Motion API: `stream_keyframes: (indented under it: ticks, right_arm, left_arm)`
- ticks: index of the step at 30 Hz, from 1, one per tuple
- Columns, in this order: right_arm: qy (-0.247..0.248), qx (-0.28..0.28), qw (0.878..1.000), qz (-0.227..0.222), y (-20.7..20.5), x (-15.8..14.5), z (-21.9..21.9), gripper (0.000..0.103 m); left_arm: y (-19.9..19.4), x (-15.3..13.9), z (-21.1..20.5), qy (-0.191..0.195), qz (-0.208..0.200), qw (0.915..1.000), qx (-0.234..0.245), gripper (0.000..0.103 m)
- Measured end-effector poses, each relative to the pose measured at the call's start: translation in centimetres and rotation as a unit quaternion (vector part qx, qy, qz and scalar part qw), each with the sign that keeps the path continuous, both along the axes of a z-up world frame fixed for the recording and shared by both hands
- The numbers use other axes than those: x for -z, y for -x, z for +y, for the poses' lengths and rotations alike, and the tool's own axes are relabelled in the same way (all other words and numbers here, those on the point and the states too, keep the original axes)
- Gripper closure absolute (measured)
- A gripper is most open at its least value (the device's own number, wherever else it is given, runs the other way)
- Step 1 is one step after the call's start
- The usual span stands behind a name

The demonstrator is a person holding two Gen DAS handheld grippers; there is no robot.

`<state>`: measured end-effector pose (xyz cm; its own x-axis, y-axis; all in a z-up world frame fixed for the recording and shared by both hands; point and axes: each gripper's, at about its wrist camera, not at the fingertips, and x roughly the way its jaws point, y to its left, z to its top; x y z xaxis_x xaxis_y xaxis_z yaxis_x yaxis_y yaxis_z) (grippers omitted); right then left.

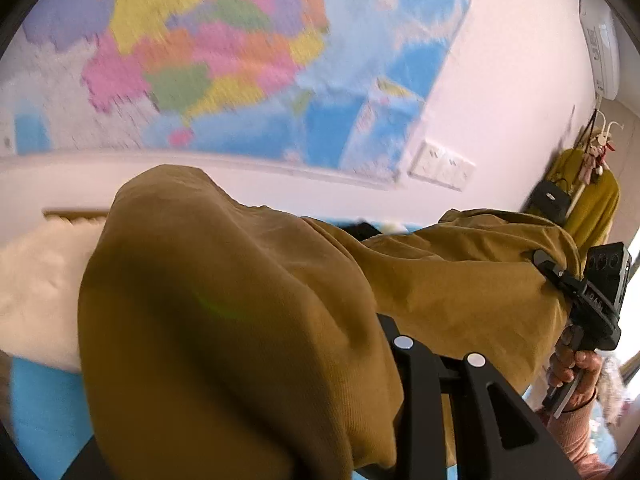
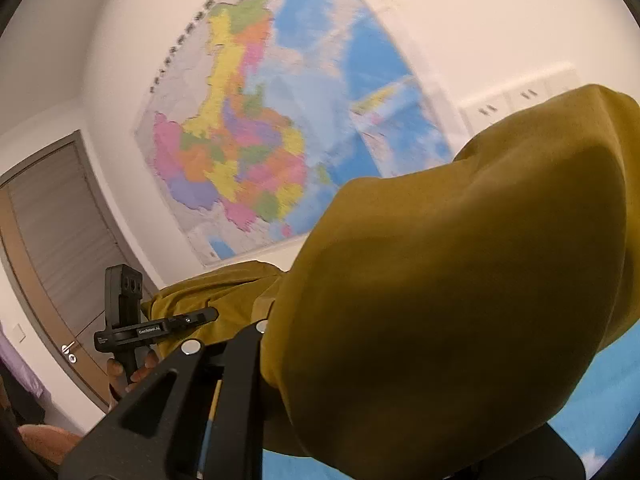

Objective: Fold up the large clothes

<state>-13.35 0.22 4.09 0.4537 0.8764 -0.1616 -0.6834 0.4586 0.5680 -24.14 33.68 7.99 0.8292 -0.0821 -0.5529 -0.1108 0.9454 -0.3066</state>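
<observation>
- White wall (image 2: 460,12) fills the background of both wrist views, and a large, blurred, multicoloured map (image 1: 224,60) hangs flat on it.
- Mustard-yellow garment (image 1: 224,320), a soft corduroy-like cloth, is raised in the air between the two grippers; it bulges over each camera's near view and sags in a swag between them.
- Turquoise surface (image 2: 592,408) lies below the cloth, showing under its hanging folds, with a cream fluffy item (image 1: 36,292) lying on it at the left.
- Grey-brown door (image 2: 52,248) with a metal handle stands left of the map in the right wrist view.
- White air conditioner (image 1: 600,52) is mounted high on the wall at the right, above a rack holding another yellow garment (image 1: 592,204) and a black bag.
- White wall sockets (image 1: 442,168) sit in a row just beside the map's lower corner.
- Left gripper (image 2: 208,314) pinches an edge of the mustard cloth, its jaws nearly together.
- Right gripper (image 1: 540,260) likewise clamps the cloth's other edge, held by a hand in a pink sleeve.
</observation>
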Motion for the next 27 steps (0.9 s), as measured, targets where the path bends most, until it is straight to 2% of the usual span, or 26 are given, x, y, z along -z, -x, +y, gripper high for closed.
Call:
stream_keyframes:
  ticks: [6, 10, 12, 17, 24, 25, 27]
  right_arm:
    - [-0.017, -0.044, 0.998, -0.034, -2.4, -2.7, 7.2, 0.088]
    - [-0.023, -0.072, 0.996, -0.048, -3.6, -3.6, 12.1, 0.088]
    - [-0.019, -0.089, 0.995, -0.051, -4.2, -3.8, 15.1, 0.088]
    - [-0.012, -0.120, 0.991, -0.048, -5.4, -3.5, 22.0, 0.088]
    - [0.000, -0.142, 0.988, -0.058, -5.7, -2.8, 30.0, 0.088]
    - [0.005, -0.142, 0.988, -0.061, -5.6, -2.9, 30.8, 0.088]
    - [0.022, -0.142, 0.985, -0.100, -4.8, -3.3, 33.1, 0.088]
  left_arm:
    - [1.5, -3.7, 5.0, -0.037, -0.018, 0.9973, -0.061, 0.074]
    - [2.1, -5.2, 8.9, -0.063, -0.021, 0.9915, -0.112, 0.074]
    - [2.7, -5.6, 11.3, -0.063, -0.018, 0.9875, -0.143, 0.074]
    - [2.7, -5.4, 16.0, -0.083, -0.005, 0.9783, -0.190, 0.074]
    - [2.3, -3.9, 24.0, -0.090, -0.001, 0.9634, -0.252, 0.074]
    - [2.2, -3.5, 25.4, -0.093, 0.001, 0.9606, -0.262, 0.074]
    - [2.2, -2.8, 27.2, -0.091, 0.002, 0.9580, -0.272, 0.074]
